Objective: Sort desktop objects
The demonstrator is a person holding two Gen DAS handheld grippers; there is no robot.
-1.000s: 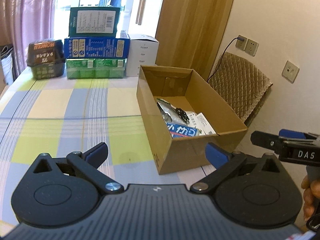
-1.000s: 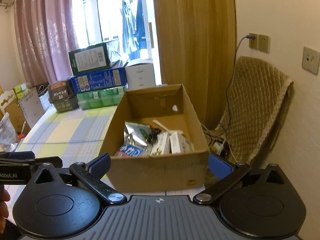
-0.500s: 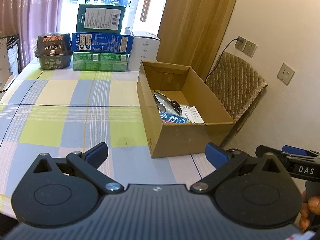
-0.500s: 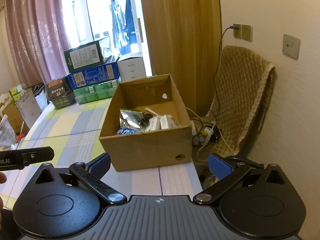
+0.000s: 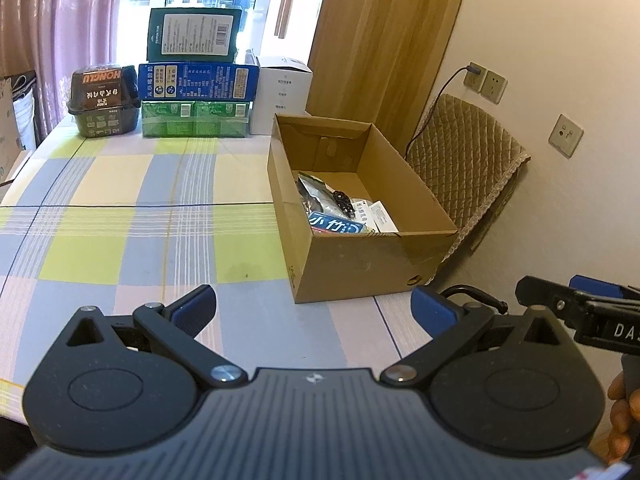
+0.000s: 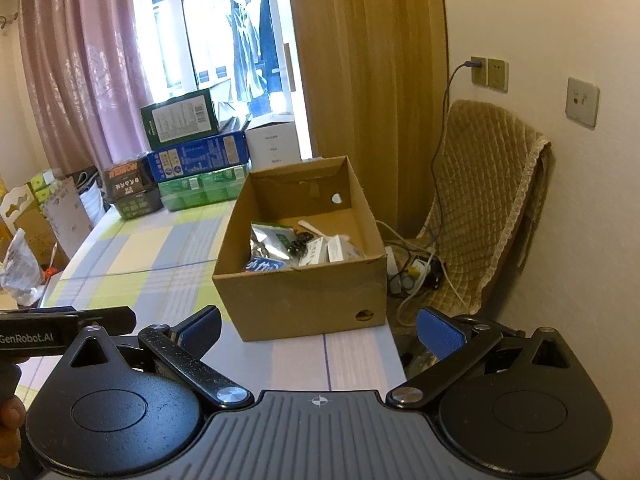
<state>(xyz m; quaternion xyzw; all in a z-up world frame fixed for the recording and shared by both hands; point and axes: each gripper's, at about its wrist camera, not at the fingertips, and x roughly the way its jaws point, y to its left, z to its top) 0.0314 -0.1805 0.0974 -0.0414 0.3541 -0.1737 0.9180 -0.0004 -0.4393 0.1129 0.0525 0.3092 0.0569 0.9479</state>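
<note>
Far left on checked tablecloth (image 5: 120, 240): black tub (image 5: 103, 100) reading "HONGLU", beside a stack of three cartons (image 5: 196, 92), then one white box (image 5: 282, 94). Open cardboard box (image 5: 360, 264) on table's right edge holds one foil pouch (image 6: 270, 240), blue pack (image 5: 334, 224), two white cartons (image 6: 328, 250). Left gripper (image 5: 314, 312) jaws spread, empty; right gripper (image 6: 318, 330), "GenRobot.AI" on its neighbour, also spread, empty.
</note>
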